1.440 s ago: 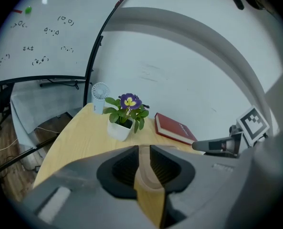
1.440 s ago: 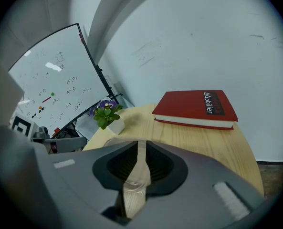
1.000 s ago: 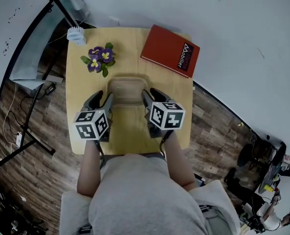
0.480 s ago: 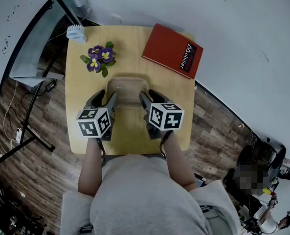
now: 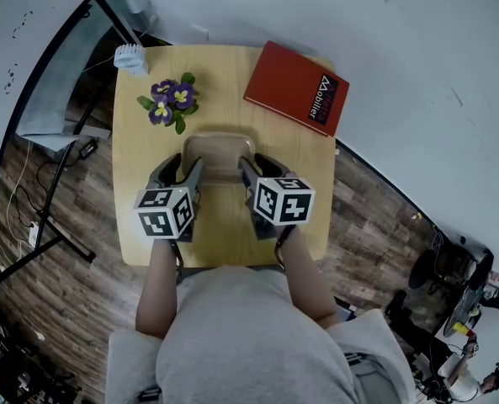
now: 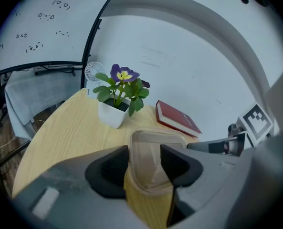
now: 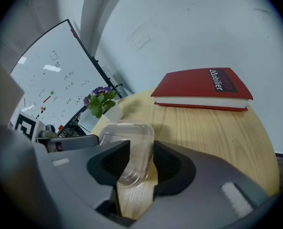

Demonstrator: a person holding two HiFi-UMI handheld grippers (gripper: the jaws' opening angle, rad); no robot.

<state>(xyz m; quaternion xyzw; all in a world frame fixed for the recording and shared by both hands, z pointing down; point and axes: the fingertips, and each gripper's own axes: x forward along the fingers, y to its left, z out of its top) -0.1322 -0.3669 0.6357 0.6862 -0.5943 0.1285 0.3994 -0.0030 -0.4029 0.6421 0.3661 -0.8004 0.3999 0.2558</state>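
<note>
A clear plastic container point(image 5: 220, 152) lies in the middle of the light wooden table point(image 5: 224, 74). My left gripper point(image 5: 184, 168) is at its left side and my right gripper point(image 5: 251, 167) at its right side. In the left gripper view the container point(image 6: 151, 156) fills the gap between the jaws of the left gripper point(image 6: 145, 168), which are shut on its rim. The right gripper view shows the container's other edge point(image 7: 131, 151) pinched the same way in the right gripper point(image 7: 140, 163).
A potted purple flower point(image 5: 169, 101) stands just beyond the container at the left. A red book point(image 5: 295, 87) lies at the table's far right corner and a small white fan point(image 5: 130, 57) at the far left corner. A whiteboard point(image 6: 31, 27) stands left of the table.
Both grippers have moved forward and inward onto the container. Their jaws, nearly together before, now stand wider with the container's rim between them.
</note>
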